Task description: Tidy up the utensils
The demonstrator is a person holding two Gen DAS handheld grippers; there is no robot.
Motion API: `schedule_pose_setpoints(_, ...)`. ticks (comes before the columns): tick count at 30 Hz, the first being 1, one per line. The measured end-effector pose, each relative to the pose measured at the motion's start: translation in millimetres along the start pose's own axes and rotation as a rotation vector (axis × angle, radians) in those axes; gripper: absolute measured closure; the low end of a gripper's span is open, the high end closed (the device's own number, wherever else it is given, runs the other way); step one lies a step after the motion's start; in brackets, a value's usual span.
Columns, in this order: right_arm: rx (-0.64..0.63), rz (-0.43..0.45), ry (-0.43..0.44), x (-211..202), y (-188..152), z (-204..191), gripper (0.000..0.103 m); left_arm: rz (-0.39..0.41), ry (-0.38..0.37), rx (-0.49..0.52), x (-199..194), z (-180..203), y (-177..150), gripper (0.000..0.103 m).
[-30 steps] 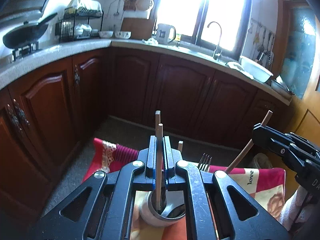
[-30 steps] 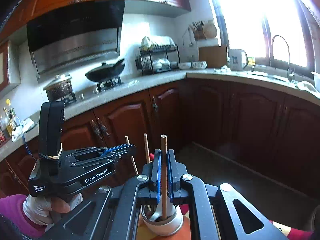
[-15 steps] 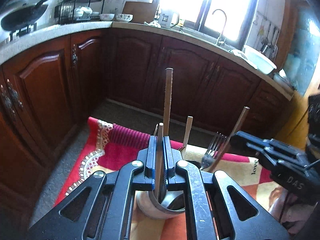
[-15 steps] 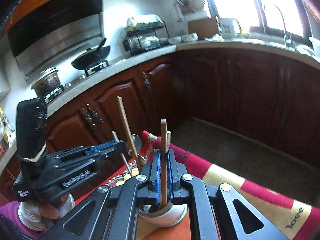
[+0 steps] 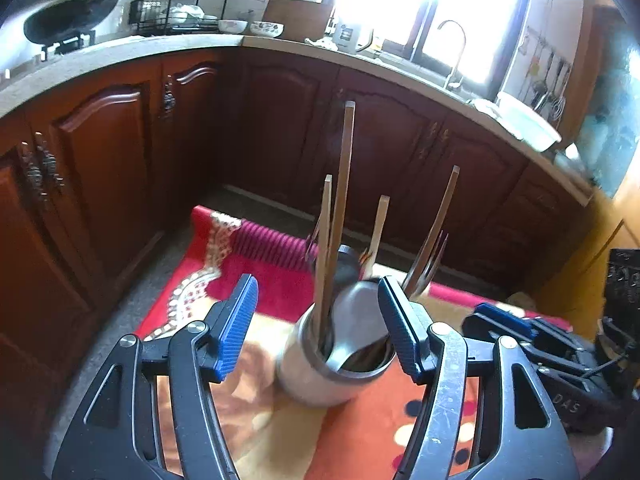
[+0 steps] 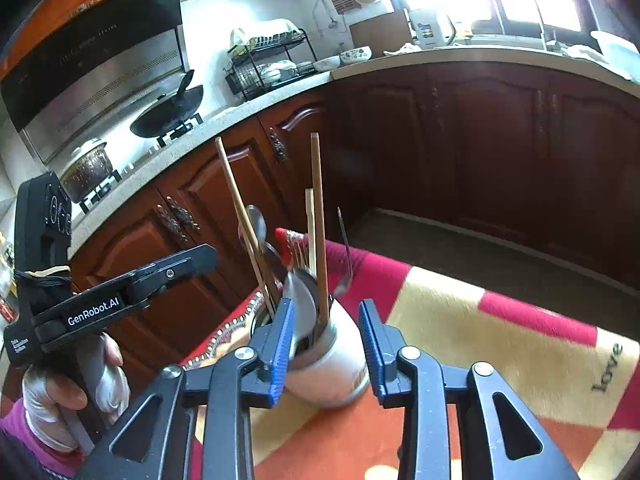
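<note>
Chopsticks (image 5: 344,184) of brown wood stand nearly upright, tips down in a steel utensil cup (image 5: 336,356), fanning outward beside a fork (image 5: 426,266) and spoon (image 6: 256,226). That cup sits on a red-and-orange patterned cloth (image 6: 460,320). Left claw (image 5: 318,322) and right claw (image 6: 326,344) both gape wide around it, holding nothing.

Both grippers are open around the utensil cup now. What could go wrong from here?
1. The left gripper and right gripper each straddle the metal cup; withdrawing sideways could clip its rim and tip it on the soft patterned cloth.
2. The tall chopsticks lean outward above the rim, so a passing finger might snag one and lever the cup over.
3. The fork leans toward the right gripper's side.
</note>
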State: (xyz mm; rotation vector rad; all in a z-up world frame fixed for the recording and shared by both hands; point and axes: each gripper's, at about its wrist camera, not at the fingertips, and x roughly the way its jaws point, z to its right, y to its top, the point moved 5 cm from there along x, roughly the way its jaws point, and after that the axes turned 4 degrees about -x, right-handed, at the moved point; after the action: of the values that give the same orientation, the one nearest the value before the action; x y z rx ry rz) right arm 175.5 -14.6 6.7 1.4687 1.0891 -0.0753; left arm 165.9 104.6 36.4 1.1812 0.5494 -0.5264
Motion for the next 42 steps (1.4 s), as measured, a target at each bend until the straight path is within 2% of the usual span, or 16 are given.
schedule_pose_setpoints(5, 0.005, -0.002, -0.058, -5.1, -18.8, -5.0, 0.062, 0.002, 0.075, 0.003, -8.5, -3.3, -26.8, 0.040)
schedule_pose_setpoints(10, 0.002, -0.012, -0.087, -8.9, -28.8, -10.3, 0.061, -0.012, 0.142, 0.012, -15.9, -6.4, -47.9, 0.040)
schedule_pose_setpoints(16, 0.000, -0.005, -0.132, -18.4, -31.5, -17.1, 0.060, 0.019, 0.148, 0.028, -31.9, -3.8, -53.5, 0.040)
schedule_pose_setpoints(26, -0.014, 0.032, -0.151, -38.8, -30.8, -32.0, 0.058, 0.101, 0.194, 0.092, -62.6, 12.0, -50.1, 0.040)
schedule_pose_setpoints(32, -0.032, 0.056, -0.164, -48.4, -24.3, -39.0, 0.055, 0.122, 0.191, 0.086, -73.7, 14.6, -48.6, 0.040)
schedule_pose_setpoints(36, -0.048, 0.072, -0.177, -54.3, -21.7, -44.2, 0.049, 0.135, 0.199, 0.084, -79.7, 15.4, -47.5, 0.040)
schedule_pose_setpoints(42, -0.048, 0.079, -0.175, -57.3, -19.5, -45.5, 0.048, 0.155, 0.206, 0.074, -86.7, 13.2, -45.6, 0.040)
